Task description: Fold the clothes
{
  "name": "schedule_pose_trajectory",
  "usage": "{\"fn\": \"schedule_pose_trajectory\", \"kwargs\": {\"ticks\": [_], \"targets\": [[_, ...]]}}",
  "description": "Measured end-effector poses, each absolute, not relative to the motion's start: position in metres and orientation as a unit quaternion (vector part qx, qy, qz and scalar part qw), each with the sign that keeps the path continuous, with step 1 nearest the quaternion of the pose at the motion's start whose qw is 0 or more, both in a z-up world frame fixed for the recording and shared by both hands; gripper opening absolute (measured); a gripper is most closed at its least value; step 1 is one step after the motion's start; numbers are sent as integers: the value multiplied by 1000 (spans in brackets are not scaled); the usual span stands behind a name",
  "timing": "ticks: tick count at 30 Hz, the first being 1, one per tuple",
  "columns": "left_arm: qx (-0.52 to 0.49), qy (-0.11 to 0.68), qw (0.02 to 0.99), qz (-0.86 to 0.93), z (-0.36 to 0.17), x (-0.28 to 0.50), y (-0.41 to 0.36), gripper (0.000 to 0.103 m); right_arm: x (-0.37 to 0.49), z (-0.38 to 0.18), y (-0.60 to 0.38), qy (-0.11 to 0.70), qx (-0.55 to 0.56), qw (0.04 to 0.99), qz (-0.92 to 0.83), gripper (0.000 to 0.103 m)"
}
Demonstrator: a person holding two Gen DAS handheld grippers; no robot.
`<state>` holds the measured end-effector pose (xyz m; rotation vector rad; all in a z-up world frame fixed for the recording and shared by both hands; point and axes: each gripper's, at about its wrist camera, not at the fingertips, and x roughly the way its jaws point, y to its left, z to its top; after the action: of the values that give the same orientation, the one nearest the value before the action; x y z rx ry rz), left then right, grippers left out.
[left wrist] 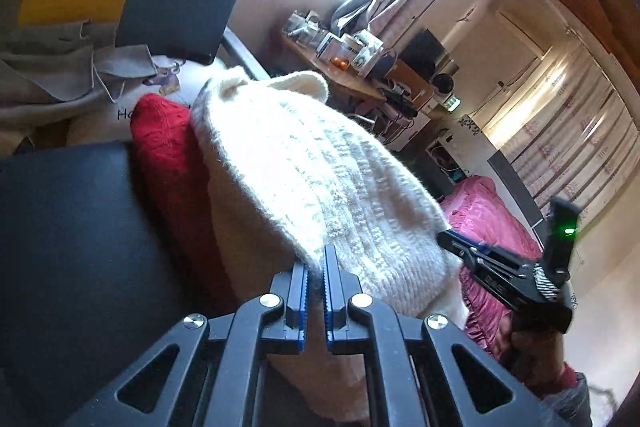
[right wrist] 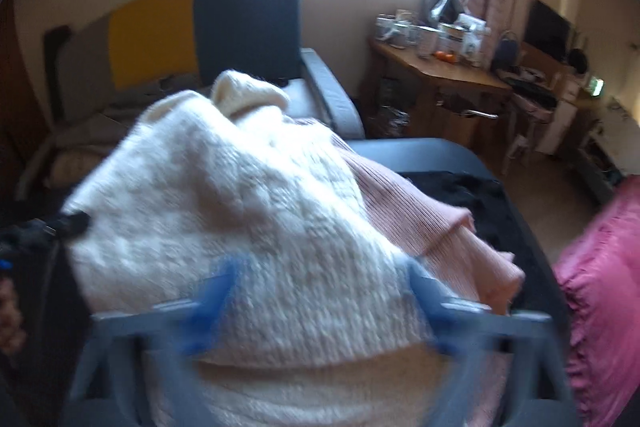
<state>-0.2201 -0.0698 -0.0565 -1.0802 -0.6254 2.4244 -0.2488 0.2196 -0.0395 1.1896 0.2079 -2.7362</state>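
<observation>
A cream knitted sweater [left wrist: 320, 179] is held up in front of both cameras. My left gripper [left wrist: 316, 263] is shut on its near edge, the blue pads pinching the knit. It also shows as a dark tip [right wrist: 68, 223] at the sweater's left side in the right wrist view. My right gripper [right wrist: 324, 283] is blurred, its fingers wide apart with the sweater [right wrist: 240, 195] lying between them. From the side, the right gripper [left wrist: 460, 243] sits at the sweater's right edge, with a hand [left wrist: 532, 351] holding it. The sweater hides what lies below it.
A red garment [left wrist: 168, 147] and a pink ribbed garment [right wrist: 420, 219] lie under the sweater on a black padded surface [left wrist: 60, 247]. A dark armchair [right wrist: 248, 23] stands behind. A cluttered wooden desk [right wrist: 440, 71] is at the right, a pink bedspread [right wrist: 600, 287] nearer.
</observation>
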Motion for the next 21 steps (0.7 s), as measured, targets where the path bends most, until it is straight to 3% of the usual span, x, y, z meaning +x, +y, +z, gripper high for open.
{"fn": "schedule_pose_trajectory", "kwargs": {"ticks": [11,21], "targets": [[-379,-223,180,880,-54,-152,-124,4,-175,-54,184,8,396,161,-904,1],[-417,-196,132,878,-91,-87,-169,4,-122,-111,148,-91,449,210,-864,2]]}}
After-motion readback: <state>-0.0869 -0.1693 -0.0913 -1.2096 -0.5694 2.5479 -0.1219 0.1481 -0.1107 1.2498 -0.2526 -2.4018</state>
